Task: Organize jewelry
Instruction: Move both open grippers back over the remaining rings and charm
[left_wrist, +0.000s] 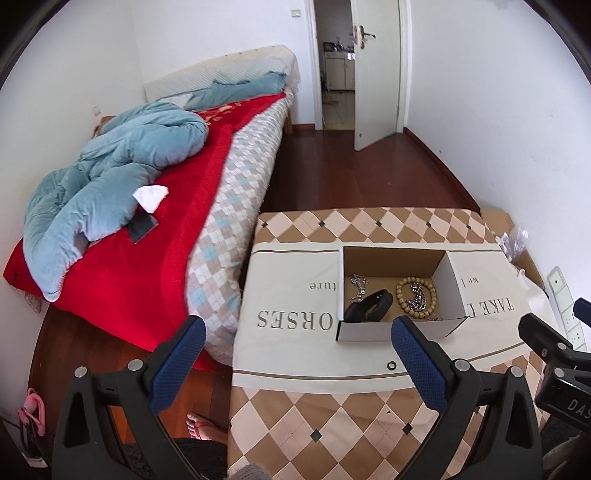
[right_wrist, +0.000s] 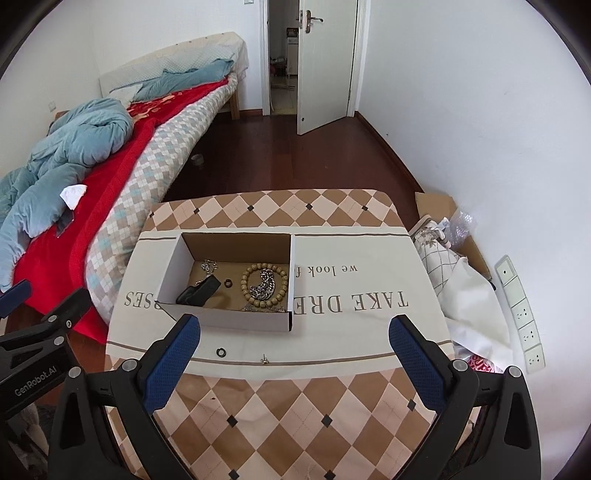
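An open cardboard box (right_wrist: 177, 266) (left_wrist: 456, 286) sits on a cream cloth with printed letters (right_wrist: 369, 280) (left_wrist: 291, 295) on the table. Inside lie a wooden bead bracelet (right_wrist: 245, 280) (left_wrist: 402, 293), a silver chain (right_wrist: 264, 286) (left_wrist: 417, 295), a second silver chain (right_wrist: 208, 265) (left_wrist: 358, 284), a black band (right_wrist: 199, 291) (left_wrist: 364, 306) and a small black ring (right_wrist: 228, 284). On the cloth in front of the box lie a black ring (right_wrist: 221, 352) (left_wrist: 390, 364) and a tiny earring (right_wrist: 263, 358). My left gripper (left_wrist: 299, 343) and right gripper (right_wrist: 295, 339) are open and empty, hovering in front of the box.
The table has a brown checked cover (right_wrist: 280, 417). A bed with a red blanket (left_wrist: 155, 229) and blue duvet (left_wrist: 110, 166) stands to the left. Cardboard, bags and cloth (right_wrist: 454, 273) lie at the right by the wall. A white door (right_wrist: 325, 62) stands open at the back.
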